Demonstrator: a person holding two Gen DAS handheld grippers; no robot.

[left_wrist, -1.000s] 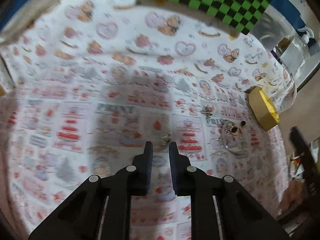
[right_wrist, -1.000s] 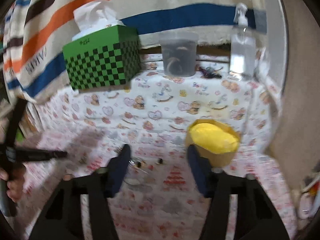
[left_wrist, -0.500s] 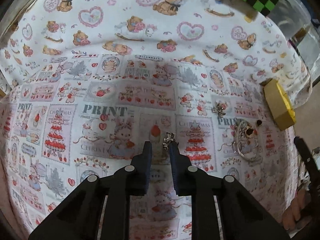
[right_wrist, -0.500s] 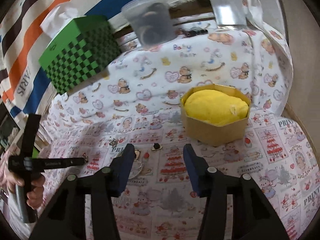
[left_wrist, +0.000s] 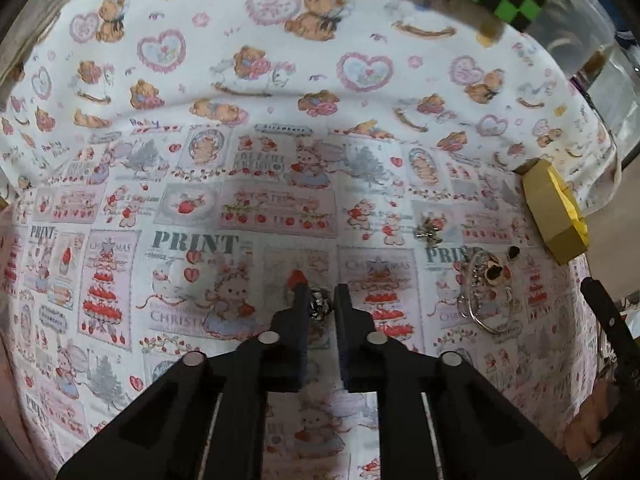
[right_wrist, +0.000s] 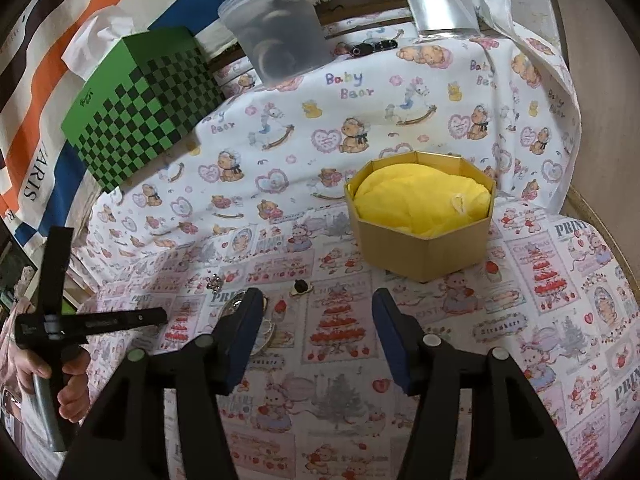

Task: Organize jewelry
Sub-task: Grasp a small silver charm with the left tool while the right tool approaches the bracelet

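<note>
My left gripper (left_wrist: pixel 321 304) points down at the printed cloth and is shut on a small silver charm (left_wrist: pixel 320 305) that sits between its pads. In the right wrist view the left gripper (right_wrist: pixel 162 315) shows from the side, held by a hand. Right of it lie a silver bangle with rings (left_wrist: pixel 484 298) and a small silver piece (left_wrist: pixel 429 233). My right gripper (right_wrist: pixel 316 304) hovers over the cloth, its jaws opening with nothing between them. A black earring (right_wrist: pixel 301 287) lies just ahead, and an octagonal cardboard box (right_wrist: pixel 424 248) lined in yellow stands beyond.
A green checkered tissue box (right_wrist: pixel 144 108), a cloudy plastic tub (right_wrist: pixel 280 36) and a clear bottle (right_wrist: pixel 440 0) stand along the back. Striped fabric hangs behind them. The cloth's edge drops off at the right (right_wrist: pixel 592 216).
My left gripper came down over the silver charm and closed on it. My right gripper rolled and tilted lower, nearer the box, and its jaws spread a little wider.
</note>
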